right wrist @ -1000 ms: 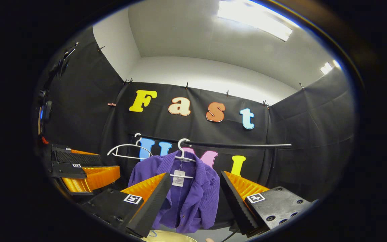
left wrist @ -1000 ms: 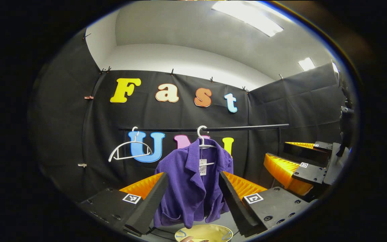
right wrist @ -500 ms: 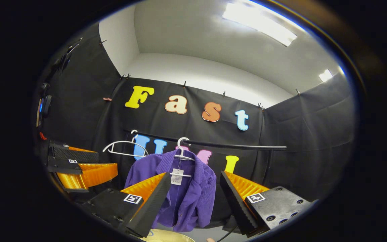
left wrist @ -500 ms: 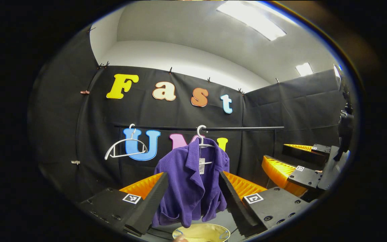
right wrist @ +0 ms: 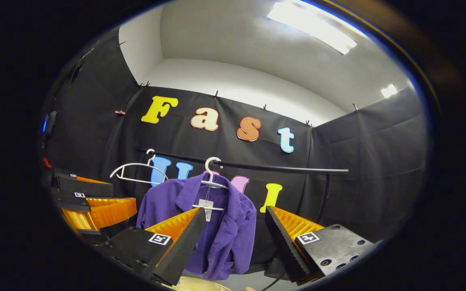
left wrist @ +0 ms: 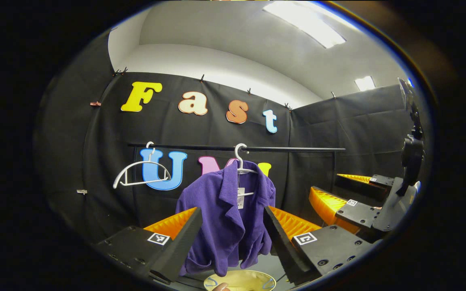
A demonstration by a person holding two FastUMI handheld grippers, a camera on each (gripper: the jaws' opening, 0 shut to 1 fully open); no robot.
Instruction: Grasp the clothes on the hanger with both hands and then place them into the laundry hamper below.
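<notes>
Both grippers, left [left wrist: 233, 238] & right [right wrist: 233, 238], gape wide w/ nothing held, short of the purple ribbed knit jacket [left wrist: 227, 218] on its white plastic hanger [left wrist: 242, 163]. Close in, one per shoulder, pinch the cloth not the hanger. Yellow round hamper [left wrist: 241, 281] sits below.

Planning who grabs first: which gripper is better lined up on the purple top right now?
Left, probably. The purple top hangs squarely between the left gripper's open jaws. The right gripper is also open, but the top sits off toward one finger. Neither touches it yet.

jacket [left wrist: 229, 218] on rail [left wrist: 289, 149], hamper [left wrist: 253, 280] below, bare hanger [left wrist: 140, 176] left
</notes>
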